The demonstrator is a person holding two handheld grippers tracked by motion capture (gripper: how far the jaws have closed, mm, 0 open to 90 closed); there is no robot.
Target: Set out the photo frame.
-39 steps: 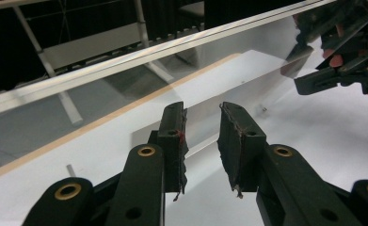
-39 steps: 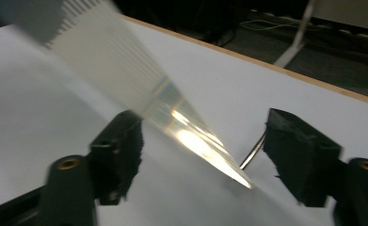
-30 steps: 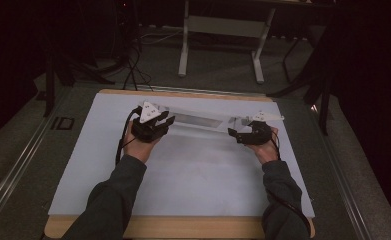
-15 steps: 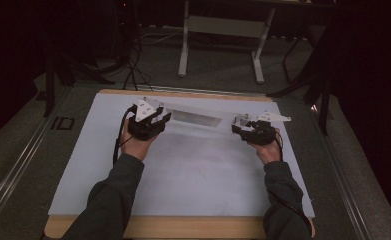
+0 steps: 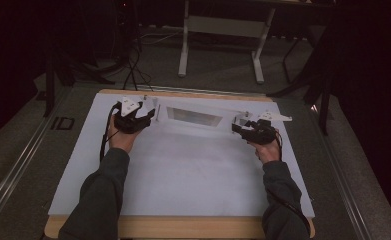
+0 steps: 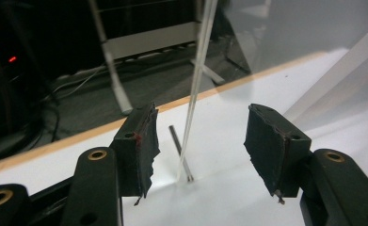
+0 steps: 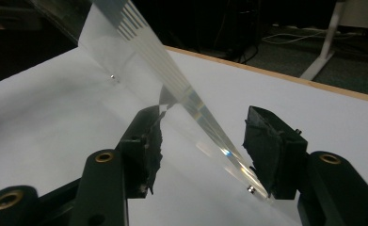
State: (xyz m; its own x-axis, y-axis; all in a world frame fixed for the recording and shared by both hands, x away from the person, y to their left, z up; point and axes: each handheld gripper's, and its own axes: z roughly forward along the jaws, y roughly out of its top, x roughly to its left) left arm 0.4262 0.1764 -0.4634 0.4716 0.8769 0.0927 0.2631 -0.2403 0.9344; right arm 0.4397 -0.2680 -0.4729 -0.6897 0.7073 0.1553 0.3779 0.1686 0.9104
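Tongs on the left (image 5: pixel 152 114) stand wide and have just been opening; in the left gripper view the thin edge of a clear acrylic panel (image 5: pixel 193 116) rises between the black pads (image 6: pixel 137 146) without touching either, so that end is released. Right tongs (image 5: pixel 239 126) have just been closing: in the right gripper view the panel's slanted edge runs between the pads, meeting the right pad (image 7: pixel 268 150) low down, while a gap shows at the left one. They bracket the panel; I cannot tell whether they truly pinch it.

By my judgement the step in hand is letting the panel go on the left while the right end is secured. The panel sits toward twelve o'clock on the white sheet (image 5: pixel 183 175) covering the counter (image 5: pixel 183 226), spanning between the two tongs. The next move calls for the right tongs to bite squarely on the thin edge, since the slick plastic could slip or tip.

Beyond the counter at twelve o'clock stands a white frame stand (image 5: pixel 223 30); cables (image 5: pixel 133 55) lie on the floor at eleven o'clock. Nothing on the sheet blocks either hand.
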